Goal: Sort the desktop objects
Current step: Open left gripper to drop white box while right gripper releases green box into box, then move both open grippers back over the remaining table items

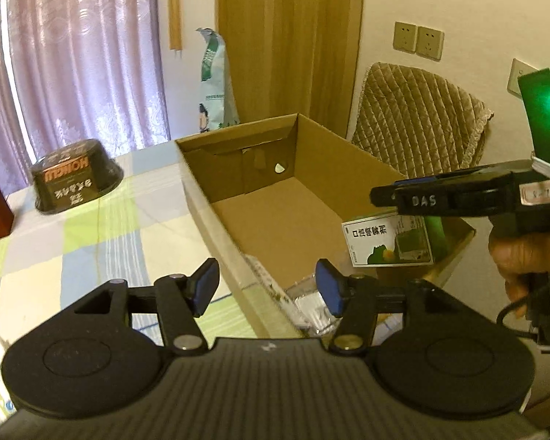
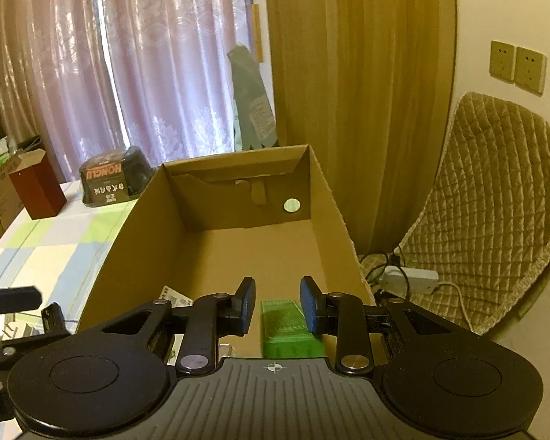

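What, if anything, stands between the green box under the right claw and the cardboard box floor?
Nothing visible does. The green box sits below the open right claw, already inside the cardboard box. In the left wrist view, the same box appears past the near rim, with bare cardboard floor beyond it.

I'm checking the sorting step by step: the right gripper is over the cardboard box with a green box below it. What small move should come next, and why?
Probably lift the right gripper up and out of the cardboard box. Its fingers stand open, and the green box seems to lie below them inside the carton, apparently not gripped. The black bowl and red box remain on the table.
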Action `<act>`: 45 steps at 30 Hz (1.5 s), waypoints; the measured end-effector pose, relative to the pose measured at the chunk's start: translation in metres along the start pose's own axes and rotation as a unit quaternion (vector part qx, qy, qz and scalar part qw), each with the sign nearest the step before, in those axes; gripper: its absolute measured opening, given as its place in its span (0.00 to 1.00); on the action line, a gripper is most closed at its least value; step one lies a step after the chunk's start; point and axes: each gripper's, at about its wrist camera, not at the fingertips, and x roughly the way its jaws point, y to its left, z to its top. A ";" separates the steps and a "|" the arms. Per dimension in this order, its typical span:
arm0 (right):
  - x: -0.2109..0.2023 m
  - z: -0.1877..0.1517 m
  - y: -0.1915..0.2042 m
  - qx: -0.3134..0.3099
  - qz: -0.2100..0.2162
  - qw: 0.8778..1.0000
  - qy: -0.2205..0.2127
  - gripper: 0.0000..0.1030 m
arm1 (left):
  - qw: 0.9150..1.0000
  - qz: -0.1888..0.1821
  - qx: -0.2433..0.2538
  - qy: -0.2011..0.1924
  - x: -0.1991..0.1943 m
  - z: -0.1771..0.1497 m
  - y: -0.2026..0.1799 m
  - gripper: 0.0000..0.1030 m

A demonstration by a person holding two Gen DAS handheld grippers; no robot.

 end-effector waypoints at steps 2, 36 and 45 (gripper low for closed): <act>-0.009 -0.001 0.002 0.001 0.001 1.000 -0.011 0.83 | 1.000 0.002 -0.007 0.000 -0.007 -0.006 0.003 0.56; -0.032 -0.021 0.030 0.051 -0.003 0.998 0.038 0.83 | 0.987 0.095 -0.119 0.055 -0.127 -0.148 0.087 0.71; -0.011 -0.023 0.022 0.042 0.019 0.998 0.044 0.83 | 0.987 0.093 -0.119 0.060 -0.112 -0.143 0.087 0.71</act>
